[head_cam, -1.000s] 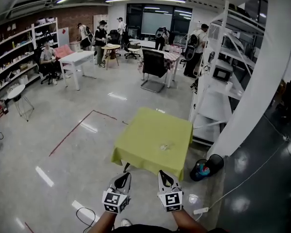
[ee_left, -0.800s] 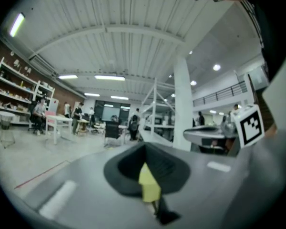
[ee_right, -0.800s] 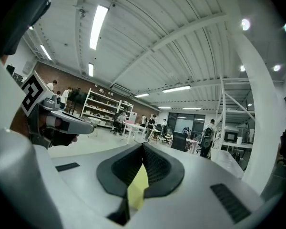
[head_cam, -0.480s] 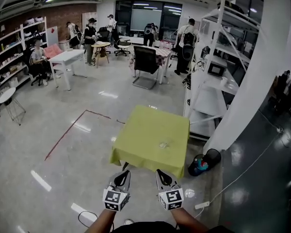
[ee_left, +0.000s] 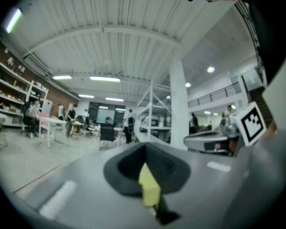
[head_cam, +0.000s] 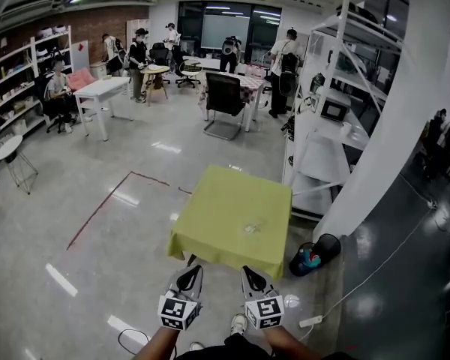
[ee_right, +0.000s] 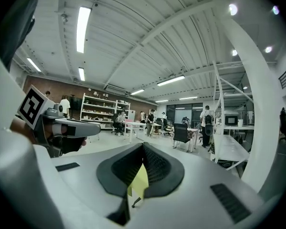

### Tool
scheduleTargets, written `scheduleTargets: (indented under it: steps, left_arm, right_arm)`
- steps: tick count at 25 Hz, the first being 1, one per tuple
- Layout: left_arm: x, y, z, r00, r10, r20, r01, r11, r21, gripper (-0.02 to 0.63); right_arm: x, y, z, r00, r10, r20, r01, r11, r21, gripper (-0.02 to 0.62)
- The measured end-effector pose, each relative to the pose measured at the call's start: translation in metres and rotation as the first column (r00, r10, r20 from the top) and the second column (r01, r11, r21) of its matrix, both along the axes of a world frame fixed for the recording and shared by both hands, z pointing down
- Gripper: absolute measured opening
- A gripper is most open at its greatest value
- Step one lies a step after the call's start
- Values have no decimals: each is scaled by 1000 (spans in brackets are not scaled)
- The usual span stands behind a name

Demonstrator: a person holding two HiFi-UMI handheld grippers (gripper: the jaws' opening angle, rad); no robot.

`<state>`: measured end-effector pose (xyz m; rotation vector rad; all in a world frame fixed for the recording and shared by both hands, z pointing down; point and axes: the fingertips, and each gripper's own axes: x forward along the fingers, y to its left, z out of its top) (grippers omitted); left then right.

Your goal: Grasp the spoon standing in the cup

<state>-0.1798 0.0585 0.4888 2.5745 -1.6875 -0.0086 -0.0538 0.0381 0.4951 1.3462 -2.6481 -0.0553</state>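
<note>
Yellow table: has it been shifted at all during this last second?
No. The yellow table sits just as before between the red floor line and the white shelf rack; only the camera's view slid slightly.

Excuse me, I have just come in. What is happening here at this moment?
A person holds a two-jaw gripper in each hand and stands a little short of a square table with a yellow-green cloth. The left gripper and the right gripper point toward the table, both with jaws together and nothing between them. A small clear object sits on the cloth, too small to identify from here. Neither gripper has reached it yet.
</note>
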Motion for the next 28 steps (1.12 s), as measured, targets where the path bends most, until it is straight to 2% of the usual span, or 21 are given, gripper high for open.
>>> scheduleTargets:
  steps: [10,15,21,28]
  left_arm:
    - [16,-56,-12,998,-32,56,32,999,8,6]
    - [43,-102,-29,998,-33,49,32,999,33,6]
    - [72,-145,-21,999,-42,9,43,999,-20,6]
    - [108,-175,-16,998,-46,31,47,998,-46,6]
  right_arm:
    - [28,-56,9,999,-10,41,12,999,-49,8]
    - [56,-105,4,999,-4,47,6,999,-42,8]
    - [87,-145,-4,999,-13,47,14,999,-38,8]
    - [117,-182,-10,998,-34,45,35,999,-13,8]
